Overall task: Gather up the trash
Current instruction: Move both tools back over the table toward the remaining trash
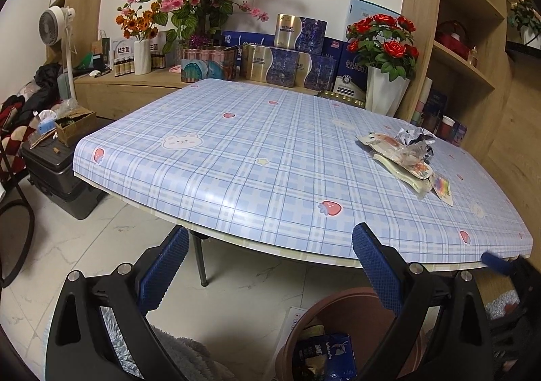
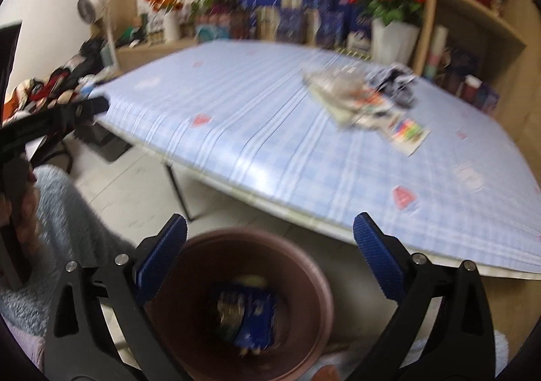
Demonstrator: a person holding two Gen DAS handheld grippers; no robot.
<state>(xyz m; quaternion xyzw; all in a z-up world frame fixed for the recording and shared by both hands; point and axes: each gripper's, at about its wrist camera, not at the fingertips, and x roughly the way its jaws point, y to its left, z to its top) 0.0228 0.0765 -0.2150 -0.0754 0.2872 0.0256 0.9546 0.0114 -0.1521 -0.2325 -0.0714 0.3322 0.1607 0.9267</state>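
Table (image 1: 236,157) with a blue checked cloth fills most of both views, and it stands on a pale tiled floor (image 1: 84,245) in front of a wooden shelf with flowers and boxes. Below the near edge of the table sits a brown round bin (image 2: 314,283), open at the top. In the right wrist view the bin lies directly under the right gripper (image 2: 270,255), between its two blue fingers and lower than them. In the left wrist view only a part of the bin shows, at the bottom right, below the right finger of the left gripper (image 1: 270,262).

Inside the bin lies a blue coffee packet (image 2: 253,313), together with some yellowish scraps that are too blurred to name. The packet is well below the right jaws and touches neither of them. These jaws stand wide apart and nothing is between the pads.

On the table, toward its far right part, a pile of wrappers (image 1: 405,157) still lies: flat pale packets, a crumpled silver foil and a small colourful sachet at the near end. The pile is well apart from both grippers.

The left jaws are also spread wide and hold nothing; they hang near the table's edge, over the floor.
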